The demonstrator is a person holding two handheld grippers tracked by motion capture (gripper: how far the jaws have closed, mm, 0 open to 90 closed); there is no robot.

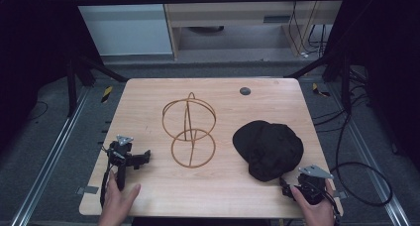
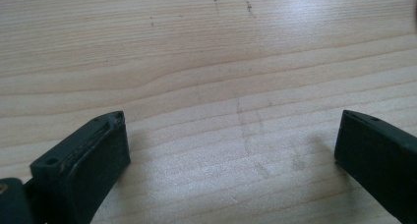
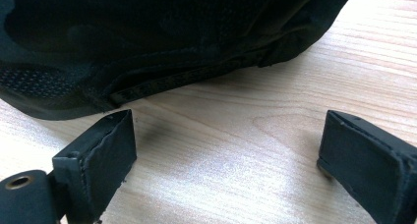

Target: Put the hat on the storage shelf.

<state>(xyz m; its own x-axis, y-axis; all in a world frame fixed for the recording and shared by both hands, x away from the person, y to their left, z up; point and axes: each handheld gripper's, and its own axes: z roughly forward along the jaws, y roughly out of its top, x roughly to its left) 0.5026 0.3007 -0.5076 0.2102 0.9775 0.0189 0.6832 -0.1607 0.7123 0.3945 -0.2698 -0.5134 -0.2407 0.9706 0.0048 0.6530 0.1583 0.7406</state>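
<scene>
A black cap (image 1: 268, 149) lies on the right half of the wooden table (image 1: 208, 191), its edge and strap close up in the right gripper view (image 3: 162, 42). A gold wire stand (image 1: 189, 132) made of rings stands upright at the table's middle. My left gripper (image 1: 130, 158) rests near the left edge, a hand below it; its jaws stand wide apart over bare wood (image 2: 231, 130). My right gripper (image 1: 303, 184) sits at the front right corner just short of the cap, a hand on it, jaws wide apart (image 3: 228, 135) with nothing between them.
A small dark round disc (image 1: 244, 91) sits near the table's back edge. Cables (image 1: 356, 171) trail on the floor to the right. Metal rails (image 1: 47, 161) run along both sides of the table, and dark frame legs stand behind it.
</scene>
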